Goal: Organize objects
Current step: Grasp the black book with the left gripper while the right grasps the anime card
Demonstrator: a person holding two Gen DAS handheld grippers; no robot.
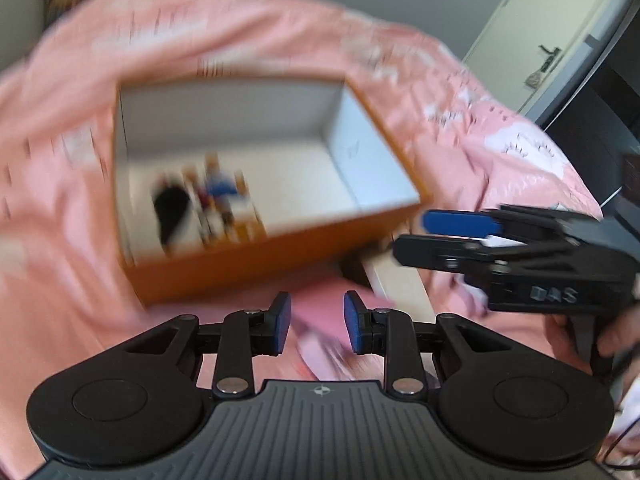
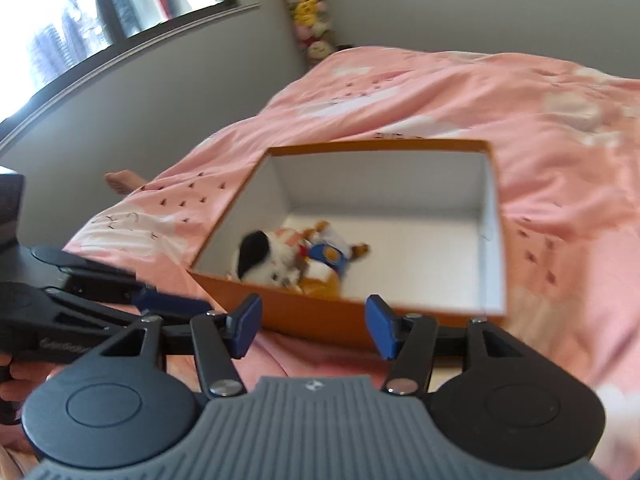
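With the left gripper (image 1: pixel 316 322) and right gripper (image 2: pixel 314 326) both parted and empty just before the orange box (image 2: pixel 320 316) on the bed (image 2: pixel 440 92), where plush toys (image 2: pixel 296 262) sit in its near-left corner, a careless reach could shove the box across the soft bedding.

Bright daylight comes from the window (image 2: pixel 100 12), which is overexposed. The left wrist view has strong motion blur; the box (image 1: pixel 248 272) looks smeared. Fisheye bends the edges.

Black linkage arms (image 2: pixel 212 356), silver screws, blue-padded jaws — ribbed grey housing (image 1: pixel 320 428) behind.
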